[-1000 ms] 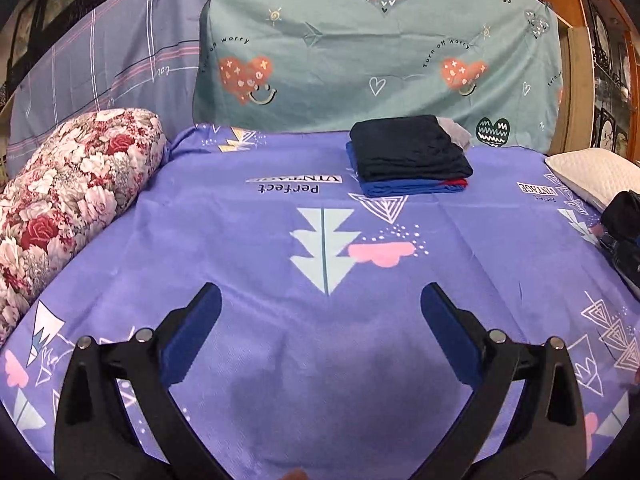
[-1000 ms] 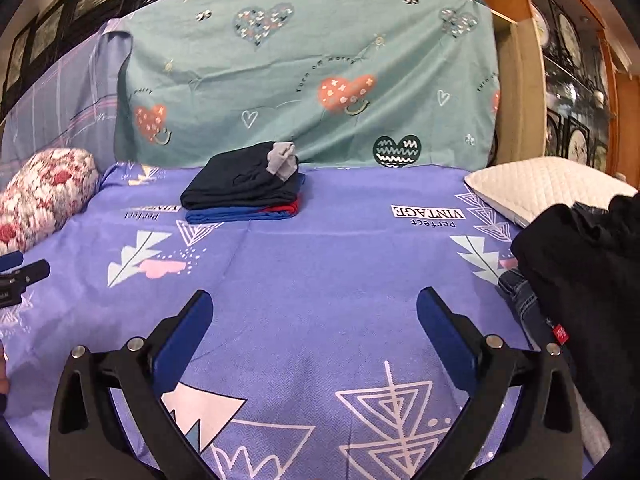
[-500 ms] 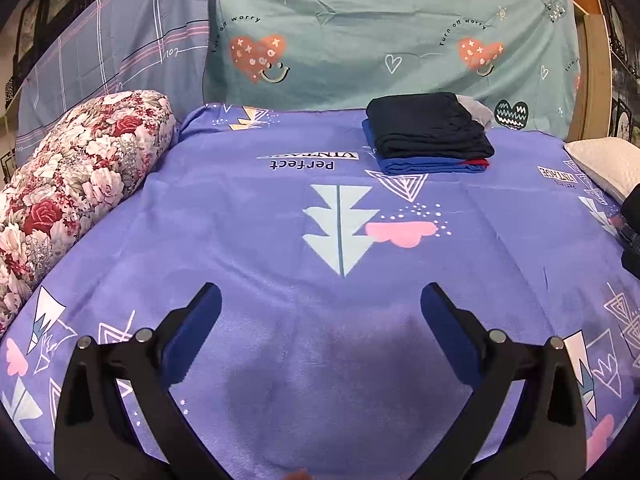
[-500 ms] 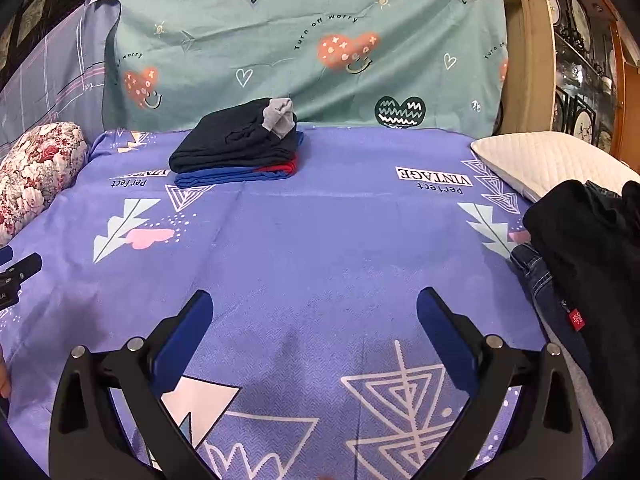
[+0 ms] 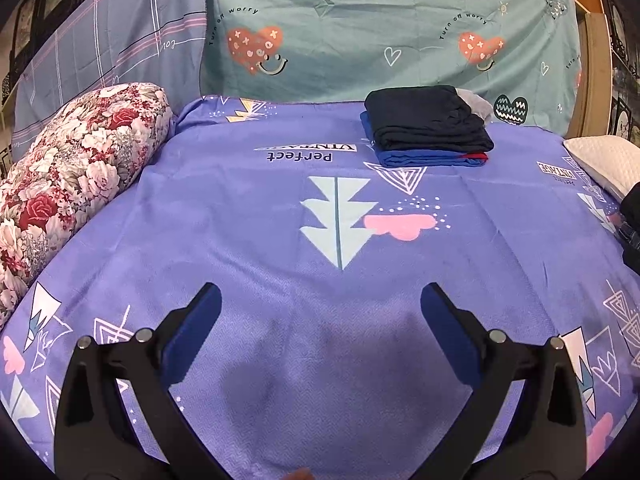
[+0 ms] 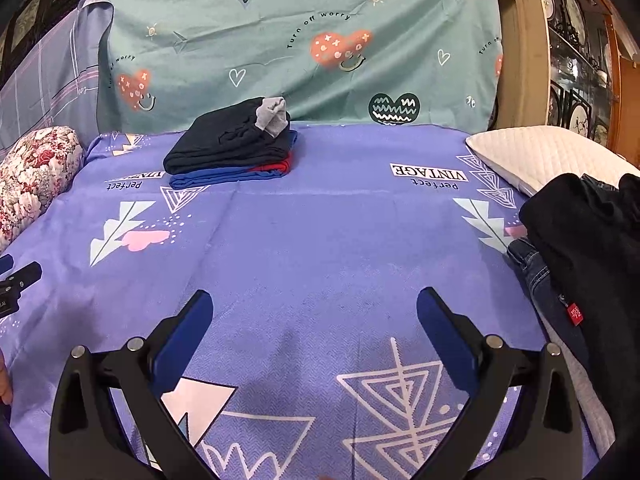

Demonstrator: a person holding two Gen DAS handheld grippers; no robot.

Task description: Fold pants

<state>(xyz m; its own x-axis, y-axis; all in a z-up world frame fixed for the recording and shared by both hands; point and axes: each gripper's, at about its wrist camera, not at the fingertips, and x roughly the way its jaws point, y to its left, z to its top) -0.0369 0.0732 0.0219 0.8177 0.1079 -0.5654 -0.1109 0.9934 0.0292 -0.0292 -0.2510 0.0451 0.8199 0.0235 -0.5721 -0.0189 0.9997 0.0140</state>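
Observation:
A heap of unfolded dark pants (image 6: 588,240) with blue jeans (image 6: 534,268) under it lies at the bed's right side; its edge shows in the left wrist view as dark cloth (image 5: 632,232). A stack of folded pants (image 5: 426,126) (image 6: 230,146), dark on top of blue and red, sits at the far side of the bed. My left gripper (image 5: 320,300) is open above bare sheet with nothing between its fingers. My right gripper (image 6: 314,304) is open too, left of the heap and apart from it. The left gripper's tip (image 6: 18,280) shows at the right wrist view's left edge.
The bed wears a purple printed sheet (image 5: 280,208) (image 6: 320,232). A floral bolster (image 5: 68,176) (image 6: 28,172) lies along the left, a white pillow (image 6: 548,154) (image 5: 604,162) at the far right. A teal cloth (image 5: 380,40) hangs behind; a wooden cabinet (image 6: 580,60) stands right.
Both views have tilted down and drawn slightly closer over the sheet. Both grippers stay open and hold nothing.

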